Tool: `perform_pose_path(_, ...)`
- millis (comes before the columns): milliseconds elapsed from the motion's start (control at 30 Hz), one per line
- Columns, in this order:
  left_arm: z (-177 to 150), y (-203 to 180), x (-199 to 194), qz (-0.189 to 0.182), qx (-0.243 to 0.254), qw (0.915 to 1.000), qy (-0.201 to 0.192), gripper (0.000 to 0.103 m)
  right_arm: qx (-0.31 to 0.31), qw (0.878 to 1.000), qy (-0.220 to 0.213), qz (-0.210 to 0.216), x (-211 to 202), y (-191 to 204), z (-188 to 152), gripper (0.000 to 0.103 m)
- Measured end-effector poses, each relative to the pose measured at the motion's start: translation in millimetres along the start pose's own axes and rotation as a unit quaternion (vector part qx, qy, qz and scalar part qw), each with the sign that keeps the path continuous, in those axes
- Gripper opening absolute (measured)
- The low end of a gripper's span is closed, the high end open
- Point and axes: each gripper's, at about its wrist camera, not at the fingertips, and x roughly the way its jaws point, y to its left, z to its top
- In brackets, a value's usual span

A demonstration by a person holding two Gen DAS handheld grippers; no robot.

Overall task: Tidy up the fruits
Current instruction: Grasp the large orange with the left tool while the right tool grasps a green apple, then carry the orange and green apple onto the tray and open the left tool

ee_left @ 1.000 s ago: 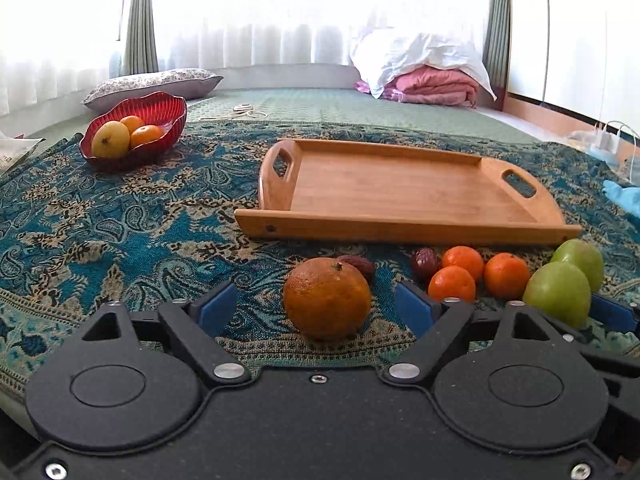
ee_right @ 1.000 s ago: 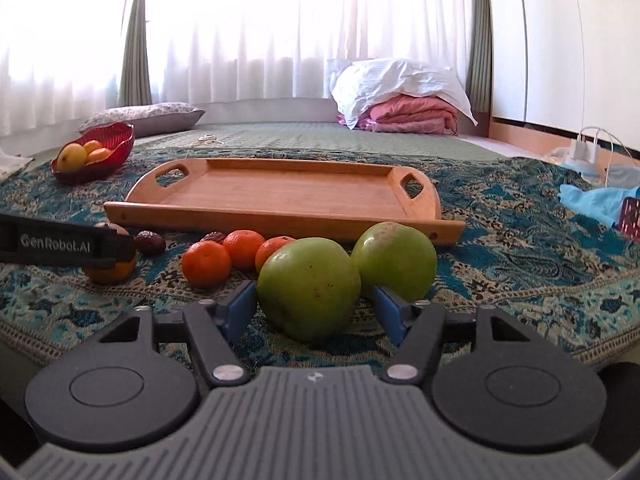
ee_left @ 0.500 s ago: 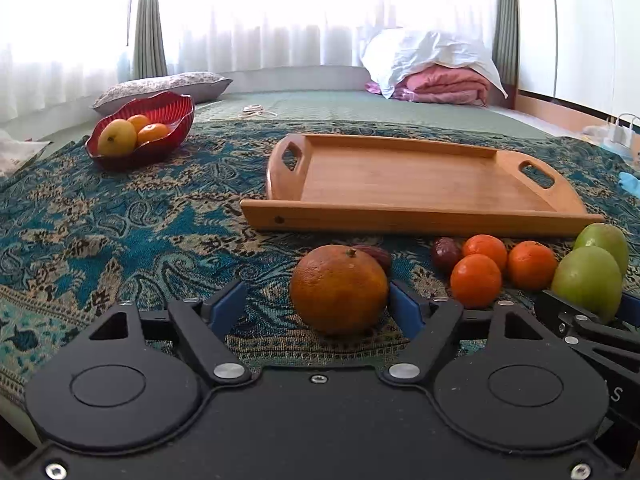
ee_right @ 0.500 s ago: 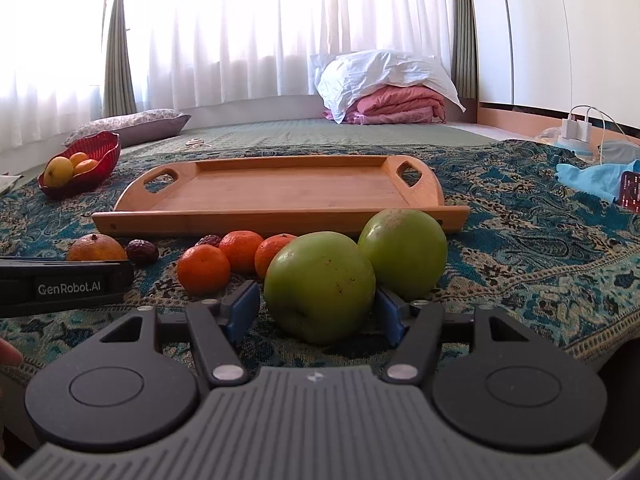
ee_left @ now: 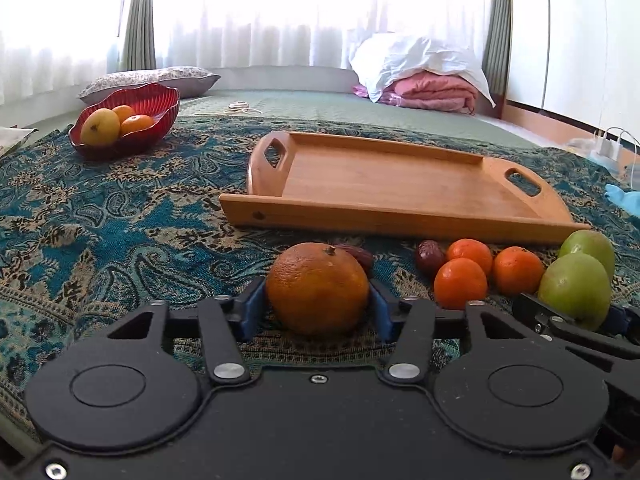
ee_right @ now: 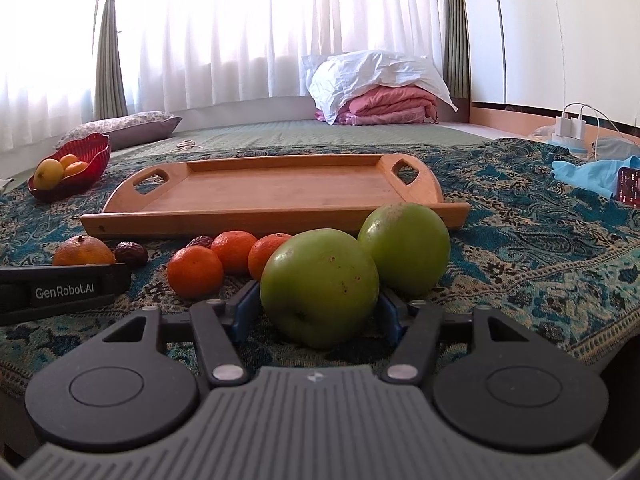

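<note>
In the left wrist view my left gripper [ee_left: 317, 304] has its blue pads against both sides of a large orange [ee_left: 317, 287] that rests on the cloth. In the right wrist view my right gripper [ee_right: 316, 306] has its pads against a green apple [ee_right: 319, 287], also on the cloth. A second green apple [ee_right: 404, 247] sits just behind it. Three small tangerines [ee_right: 195, 271] and two dark dates [ee_right: 131, 253] lie between the two grippers. The empty wooden tray [ee_left: 400, 188] lies behind the fruit.
A red bowl [ee_left: 128, 124] with yellow and orange fruit stands at the far left on the patterned blue cloth [ee_left: 100, 220]. Blue fabric and a phone [ee_right: 628, 186] lie at the far right. Pillows and folded bedding [ee_right: 380, 92] lie by the curtains.
Both grippers have closed in: the left pads now touch the orange and the right pads touch the green apple. Both cameras have shifted slightly forward and lower.
</note>
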Motion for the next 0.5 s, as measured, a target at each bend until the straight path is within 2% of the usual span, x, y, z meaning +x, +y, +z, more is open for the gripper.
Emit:
perform_pose_path(133, 1.3, -1.4, -2.4, 0.005, 0.0, 1.0, -0.002, 0.049, 0.003, 1.0, -0.002, -0.002, -0.9, -1.2, 0.1, 0.059)
perform_pose_path(500, 11.5, -1.1, -20.1, 0.012, -0.004, 0.9996, -0.024, 0.049, 0.001, 0.999, -0.027, 0.033, -17.0, -7.8, 5.0, 0.059)
